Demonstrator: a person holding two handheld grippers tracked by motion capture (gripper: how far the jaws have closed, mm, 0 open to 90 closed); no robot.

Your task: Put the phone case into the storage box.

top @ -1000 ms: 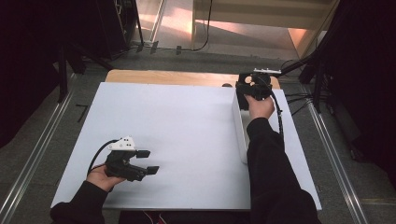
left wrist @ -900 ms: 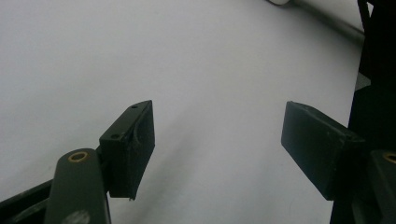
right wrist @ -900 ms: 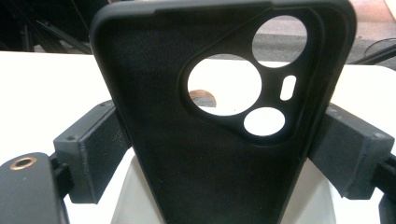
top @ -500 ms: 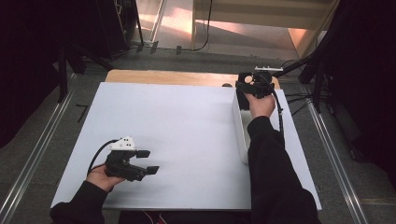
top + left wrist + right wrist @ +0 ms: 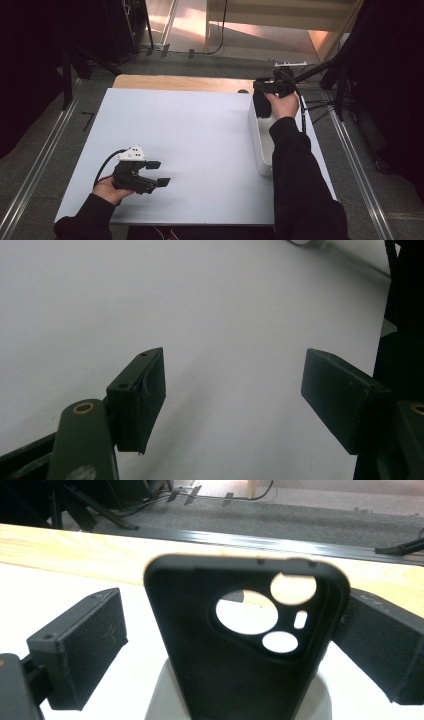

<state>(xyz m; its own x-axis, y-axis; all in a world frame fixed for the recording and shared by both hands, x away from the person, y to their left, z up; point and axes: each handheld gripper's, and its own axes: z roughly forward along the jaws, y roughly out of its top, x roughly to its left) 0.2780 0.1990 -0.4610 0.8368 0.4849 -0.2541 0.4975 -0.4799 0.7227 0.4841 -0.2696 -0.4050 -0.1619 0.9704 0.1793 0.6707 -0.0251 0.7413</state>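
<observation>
Phone case [image 5: 245,640], black, stands upright between the spread jaws of the right hand-held gripper [image 5: 230,645] above the white bin [image 5: 260,145] at the bench's [image 5: 190,130] two o'clock; close squarely before lifting, while the left hand-held gripper [image 5: 159,174] rests apart, empty, at seven o'clock.

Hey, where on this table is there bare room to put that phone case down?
The white table top is bare from its far wooden edge to the near edge, between the left gripper and the white bin. It is crowded at the right: bin, sleeve, right gripper and black phone case.
</observation>
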